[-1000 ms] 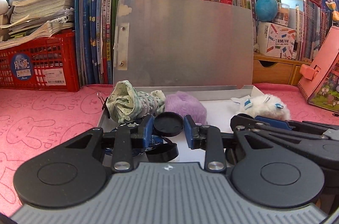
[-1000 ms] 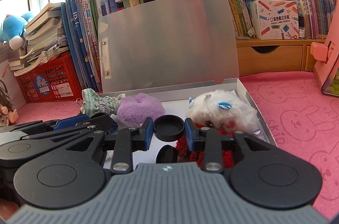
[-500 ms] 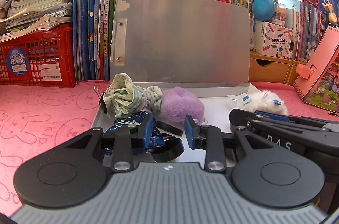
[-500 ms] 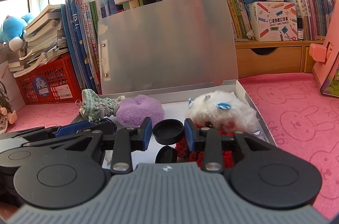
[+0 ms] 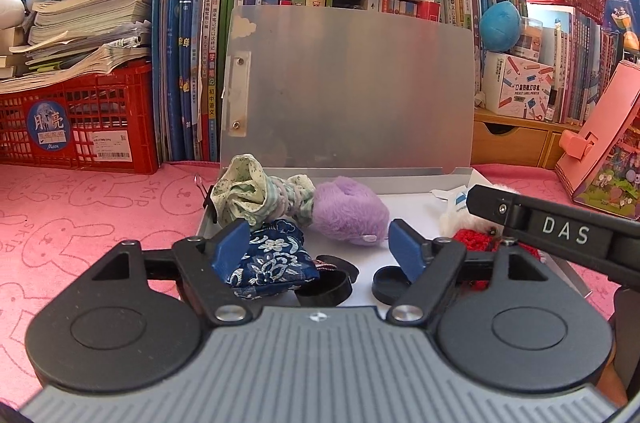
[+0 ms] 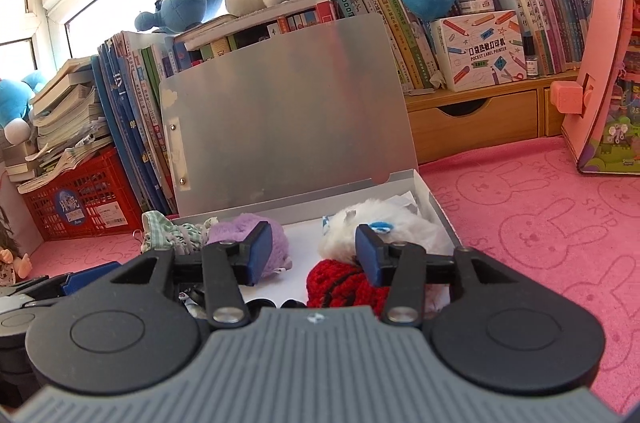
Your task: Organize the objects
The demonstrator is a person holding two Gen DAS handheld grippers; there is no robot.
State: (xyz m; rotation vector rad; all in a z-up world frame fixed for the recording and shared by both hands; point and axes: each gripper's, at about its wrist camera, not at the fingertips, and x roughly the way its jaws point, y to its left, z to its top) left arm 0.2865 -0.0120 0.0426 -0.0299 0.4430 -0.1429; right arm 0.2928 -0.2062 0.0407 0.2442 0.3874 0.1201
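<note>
Left wrist view showed the left gripper (image 5: 316, 247) fingers spreading apart, empty, above the open metal box (image 5: 408, 207). Inside lay a blue floral pouch (image 5: 276, 263): soft, light, best pinched mid-fold. The right gripper (image 6: 314, 251) fingers were likewise opening, empty.

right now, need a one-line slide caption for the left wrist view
Left gripper opening above an open metal case holding scrunchies and a black cap.
</note>
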